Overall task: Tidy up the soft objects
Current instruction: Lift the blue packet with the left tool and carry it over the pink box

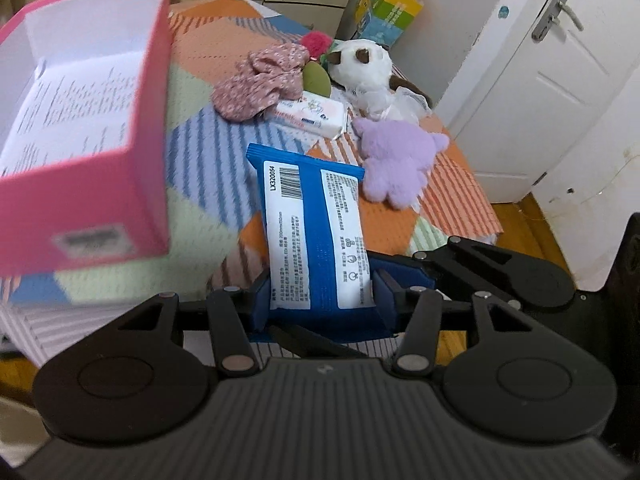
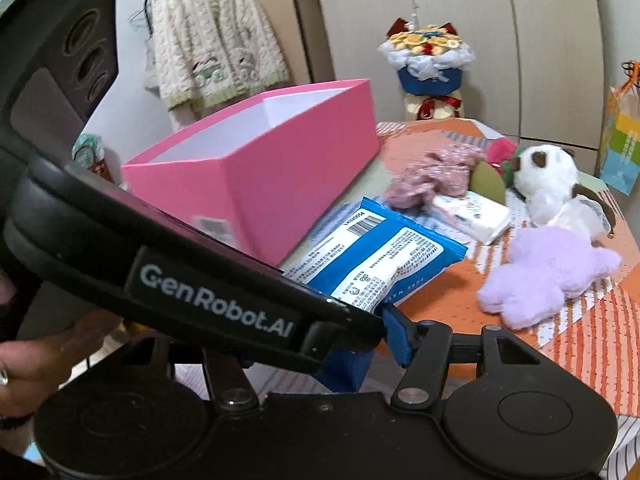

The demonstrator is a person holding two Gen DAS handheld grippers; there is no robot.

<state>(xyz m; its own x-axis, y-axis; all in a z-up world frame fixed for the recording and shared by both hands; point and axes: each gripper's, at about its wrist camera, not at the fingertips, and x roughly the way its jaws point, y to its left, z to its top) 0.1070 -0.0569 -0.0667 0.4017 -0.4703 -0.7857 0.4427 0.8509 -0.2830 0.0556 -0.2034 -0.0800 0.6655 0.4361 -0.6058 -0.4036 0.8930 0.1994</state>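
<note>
Both tongs (image 1: 322,296) (image 2: 376,332) clamp the blue wipes pack (image 1: 316,236); only the right view shows a hanging cardigan (image 2: 216,36).

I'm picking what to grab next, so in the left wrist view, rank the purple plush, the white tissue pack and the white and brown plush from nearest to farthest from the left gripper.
1. Purple plush: nearest the left gripper, ahead to the right.
2. White tissue pack: farther back, near the middle.
3. White and brown plush: farthest, toward the bed's far end.
</note>
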